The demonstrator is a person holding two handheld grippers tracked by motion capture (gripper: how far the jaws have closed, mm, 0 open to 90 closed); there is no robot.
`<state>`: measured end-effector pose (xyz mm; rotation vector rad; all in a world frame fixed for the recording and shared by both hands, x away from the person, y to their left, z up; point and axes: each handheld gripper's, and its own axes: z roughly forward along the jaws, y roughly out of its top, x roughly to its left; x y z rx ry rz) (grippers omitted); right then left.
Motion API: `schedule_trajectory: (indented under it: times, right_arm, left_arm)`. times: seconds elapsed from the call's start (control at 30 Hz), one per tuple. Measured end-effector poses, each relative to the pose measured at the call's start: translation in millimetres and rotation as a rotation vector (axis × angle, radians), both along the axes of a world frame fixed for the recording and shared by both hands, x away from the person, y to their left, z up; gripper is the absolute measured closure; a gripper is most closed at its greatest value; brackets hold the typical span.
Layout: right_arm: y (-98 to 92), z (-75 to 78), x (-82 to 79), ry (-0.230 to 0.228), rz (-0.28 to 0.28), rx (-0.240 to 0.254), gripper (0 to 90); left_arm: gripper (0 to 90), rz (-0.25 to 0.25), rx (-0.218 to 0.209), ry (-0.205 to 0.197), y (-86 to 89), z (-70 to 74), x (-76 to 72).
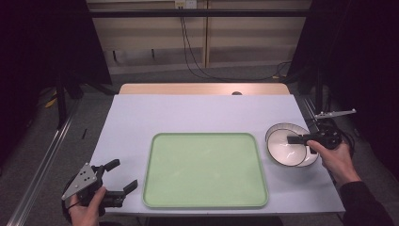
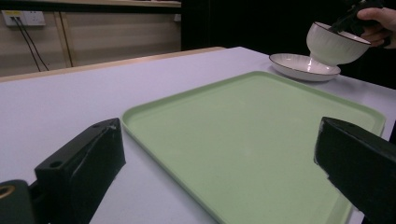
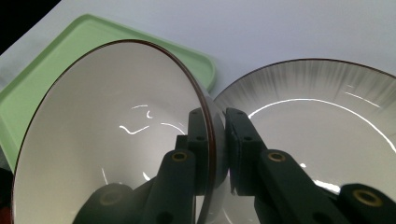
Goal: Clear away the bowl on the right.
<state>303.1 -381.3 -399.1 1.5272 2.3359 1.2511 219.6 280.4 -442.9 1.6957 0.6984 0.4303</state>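
Gripping the white bowl (image 3: 112, 140) by its rim, your right gripper (image 3: 215, 140) has its jaws pinched tight on the wall, one jaw inside the bowl and one outside. In the left gripper view the bowl (image 2: 334, 44) is tilted and raised, its foot just over, perhaps touching, the near edge of the white plate (image 2: 299, 67); you cannot tell which. The plate (image 1: 308, 157) lies on the right side of the white table (image 1: 188, 113), just beside the right edge of the green tray (image 1: 204, 169), and in the high view the bowl (image 1: 284, 148) overlaps it on the left. Your right hand (image 1: 334, 157) comes in from the near right corner, holding that gripper (image 1: 294, 140).

Your left gripper (image 1: 121, 177) sits at the near left corner of the table, just left of the tray, with your left hand (image 1: 87, 207) around its body. Its jaws stand wide apart with nothing between them, pointing across the tray (image 2: 252, 135) towards the bowl.
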Motion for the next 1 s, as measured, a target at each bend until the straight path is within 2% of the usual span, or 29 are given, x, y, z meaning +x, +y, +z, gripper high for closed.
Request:
schedule_trajectory:
  times: [0.4, 0.5, 0.53, 0.57, 0.7, 0.73, 0.77, 0.9, 0.93, 1.0]
  right_arm:
    - [22.7, 6.0, 9.1, -0.003, 0.044, -0.003, 81.1]
    - [28.0, 5.8, 12.9, 0.001, 0.058, -0.007, 81.0]
    - [29.8, 5.6, 14.1, 0.003, 0.056, -0.010, 81.1]
    - [31.5, 5.1, 15.9, 0.005, 0.059, -0.012, 81.0]
    - [36.1, 4.2, 22.3, 0.007, 0.061, -0.007, 81.2]
    - [37.7, 4.2, 23.7, 0.010, 0.058, -0.012, 81.3]
    - [39.2, 4.1, 24.8, 0.010, 0.060, -0.013, 81.1]
    - [46.8, 5.5, 30.3, 0.010, 0.073, -0.011, 81.1]
    - [48.7, 5.7, 32.3, 0.010, 0.071, -0.010, 81.1]
    - [52.3, 6.1, 36.9, 0.010, 0.077, -0.003, 81.0]
  left_arm:
    - [1.7, -0.003, 0.001, -0.003, 0.4, 0.0, 0.2]
    - [1.7, 0.003, -0.012, 0.004, -0.6, -0.3, -0.2]
    - [1.7, -0.002, 0.005, -0.001, 0.5, 0.1, 0.1]
    - [1.7, 0.003, -0.010, 0.002, -0.7, -0.2, -0.2]
    - [1.7, 0.003, -0.013, 0.004, -0.8, -0.3, -0.2]
    - [1.7, -0.005, 0.010, 0.000, 0.8, 0.0, 0.3]
    - [1.7, 0.004, -0.012, 0.005, -0.9, -0.4, 0.0]
    - [1.7, -0.002, 0.000, -0.002, -0.3, -0.1, 0.3]
    - [1.7, 0.005, -0.013, 0.004, -1.2, -0.3, -0.2]
    - [1.7, -0.003, 0.003, 0.000, -0.2, 0.0, 0.0]
